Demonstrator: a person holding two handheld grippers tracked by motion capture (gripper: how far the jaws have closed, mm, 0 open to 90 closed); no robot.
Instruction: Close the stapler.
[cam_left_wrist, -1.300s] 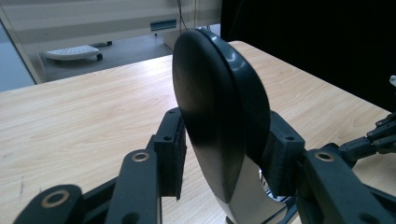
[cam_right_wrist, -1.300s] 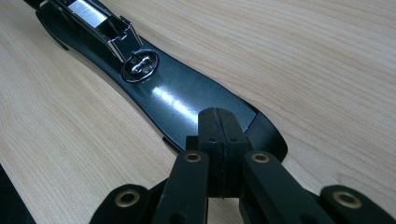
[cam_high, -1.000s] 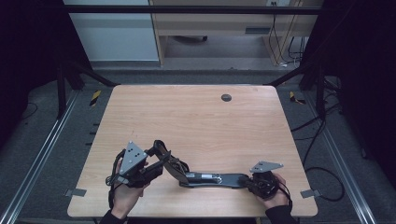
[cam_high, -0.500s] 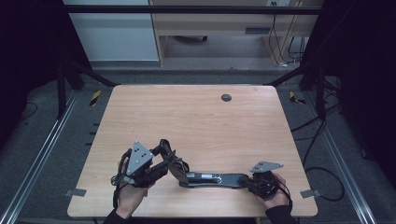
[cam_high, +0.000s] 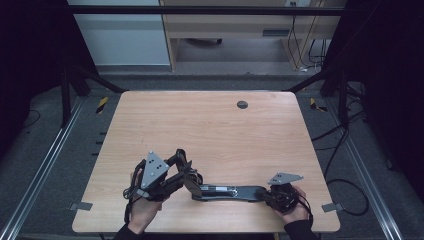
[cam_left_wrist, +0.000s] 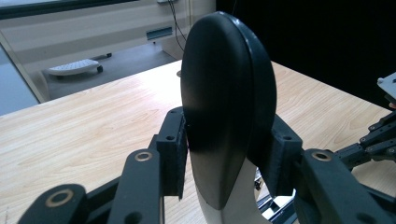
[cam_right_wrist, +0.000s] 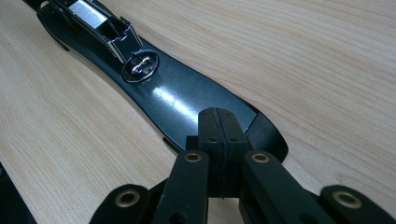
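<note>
Long black glossy stapler-like device (cam_high: 227, 191) lying flat near the bench (cam_high: 210, 130) front edge, wide bare wood beyond, small dark grommet (cam_high: 242, 104) far off. Left tool (cam_high: 186, 176) clamped on its raised rounded black end, pale underneath. Right tool (cam_high: 266, 192) pinched closed at the flat end, jaws together. Metal mechanism along the middle.

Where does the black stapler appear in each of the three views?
High view: the stapler lies at the middle of the table's front edge.
Left gripper view: the stapler top, centre, clamped between the jaws.
Right gripper view: the stapler base runs from upper left to the jaws.
Shared landmark: the light wooden table.
</note>
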